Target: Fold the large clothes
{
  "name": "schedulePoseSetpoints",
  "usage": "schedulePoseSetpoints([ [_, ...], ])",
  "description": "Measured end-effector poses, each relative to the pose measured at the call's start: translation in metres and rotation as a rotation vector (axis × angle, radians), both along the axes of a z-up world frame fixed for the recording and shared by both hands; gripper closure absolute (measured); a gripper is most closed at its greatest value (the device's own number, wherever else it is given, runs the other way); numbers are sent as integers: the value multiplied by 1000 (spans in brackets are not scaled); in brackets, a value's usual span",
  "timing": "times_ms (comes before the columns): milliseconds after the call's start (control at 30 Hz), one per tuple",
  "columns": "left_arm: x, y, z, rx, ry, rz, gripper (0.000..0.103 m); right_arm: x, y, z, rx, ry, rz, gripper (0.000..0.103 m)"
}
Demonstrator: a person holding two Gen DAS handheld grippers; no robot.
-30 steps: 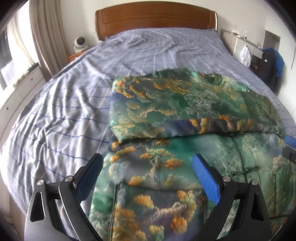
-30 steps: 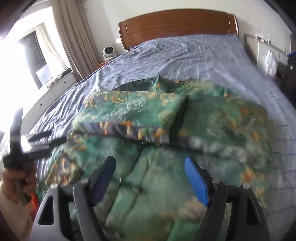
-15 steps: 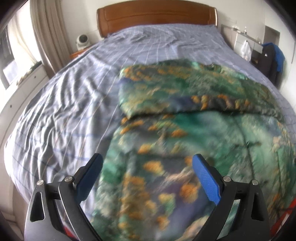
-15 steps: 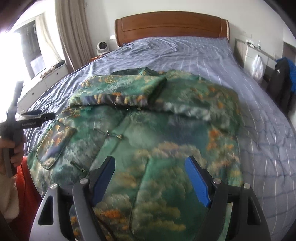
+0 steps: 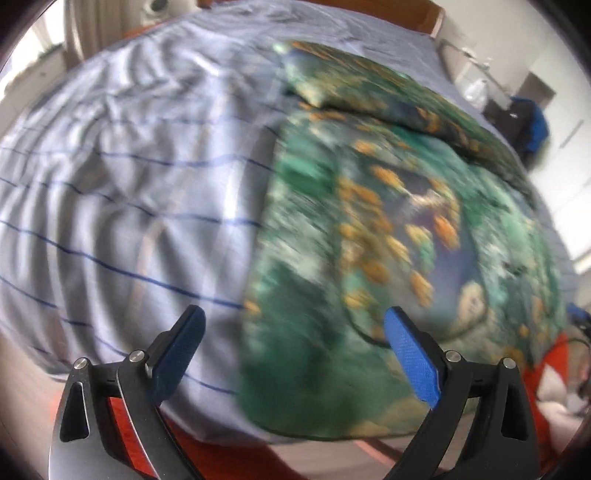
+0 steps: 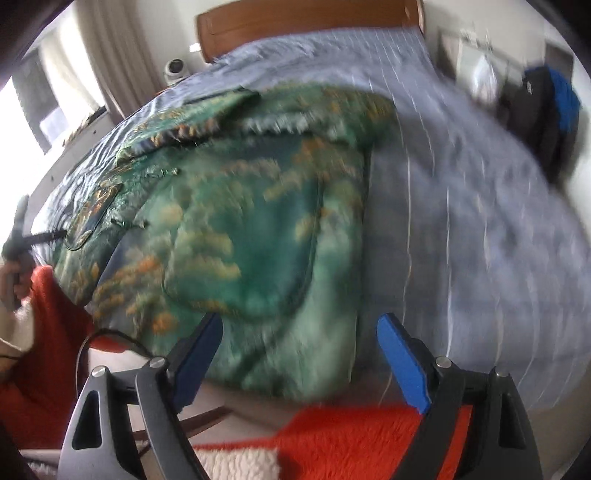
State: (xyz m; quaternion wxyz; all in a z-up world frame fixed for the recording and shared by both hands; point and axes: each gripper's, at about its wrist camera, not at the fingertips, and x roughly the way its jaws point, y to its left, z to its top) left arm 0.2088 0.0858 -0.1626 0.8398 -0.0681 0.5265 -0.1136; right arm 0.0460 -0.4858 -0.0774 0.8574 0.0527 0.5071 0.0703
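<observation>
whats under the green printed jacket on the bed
The green printed jacket lies directly on the blue striped bedsheet, which shows on both sides. Its hem overhangs the bed's near edge. Whatever lies beneath its middle is covered.

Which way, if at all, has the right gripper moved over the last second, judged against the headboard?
Yes. The right gripper has drawn back from the headboard toward the jacket's near hem at the bed's foot edge, its empty jaws just opening wider.

garment: green printed coat (image 6: 258, 229) spread on bed (image 6: 461, 206), sleeves folded across top
right gripper (image 6: 299, 354): jaws have just been opening, wide apart, nothing between, over coat's near hem
left gripper (image 6: 22, 236): far left, hand-held
foreground: red fabric (image 6: 351, 435)
</observation>
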Motion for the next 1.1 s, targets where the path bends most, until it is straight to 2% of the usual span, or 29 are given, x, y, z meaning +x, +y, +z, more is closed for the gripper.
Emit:
schedulePoseSetpoints([
  [100,-3,-17,-9,-2,16,-82,5,-4,-8,-16,52,28,-8,18],
  [167,-3,-21,-12,19,22,-95,6,0,-13,-24,83,45,-25,18],
  [233,-3,-21,-12,-11,35,-91,6,4,-17,-28,146,53,-36,18],
  [367,-3,-17,-12,-36,63,-97,16,11,-17,-39,215,92,-13,18],
  [433,-5,-16,-13,-20,73,-111,25,14,-15,-45,233,119,-9,29],
  [500,-5,-20,-11,6,84,-126,36,16,-13,-47,207,137,0,56],
  [533,-6,-23,-10,23,88,-135,46,16,-12,-46,182,144,3,65],
  [567,-8,-25,-8,45,89,-142,59,16,-13,-45,176,147,3,79],
  [600,-9,-27,-5,65,89,-149,66,16,-13,-42,187,150,5,83],
  [633,-10,-28,-1,72,89,-154,78,16,-13,-38,190,150,7,84],
  [667,-11,-27,3,68,88,-154,84,15,-12,-33,186,148,17,86],
  [767,-12,-21,20,-5,74,-145,90,14,-12,-17,214,130,28,87],
  [867,-14,-10,43,-134,27,-122,92,15,-19,-1,282,106,20,89],
  [1000,-9,2,70,-299,-43,-79,93,18,-30,20,404,47,5,89],
  [1100,1,8,87,-386,-85,-53,93,30,-34,35,490,-19,-11,90],
])
